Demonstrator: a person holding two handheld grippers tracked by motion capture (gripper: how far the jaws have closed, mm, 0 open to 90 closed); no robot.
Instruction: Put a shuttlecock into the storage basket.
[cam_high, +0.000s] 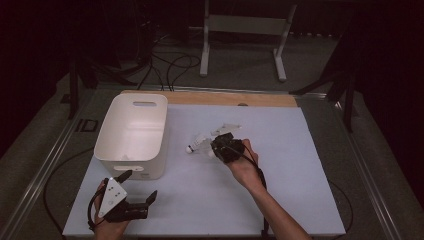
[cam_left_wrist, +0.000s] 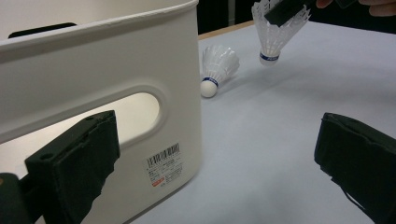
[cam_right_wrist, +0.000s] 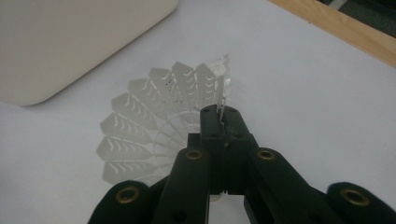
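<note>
We find the white bin (cam_high: 131, 134) walling off the table's (cam_high: 290, 190) left side, just ahead of the left gripper (cam_high: 140, 187). A loose shuttlecock (cam_left_wrist: 215, 70) lies near its corner, beside the right gripper (cam_high: 217, 145) clamping another shuttlecock (cam_right_wrist: 154, 121). Right and near stretches look open, though dim light blurs edges.

A tall white plastic bin (cam_high: 131, 134) with cut-out handles and a barcode label stands at the left of the pale tabletop (cam_high: 290, 190). Beyond its wooden edge strip (cam_high: 225, 98), black cables (cam_high: 170, 65) and a white metal stand (cam_high: 242, 35) occupy the grey floor.
</note>
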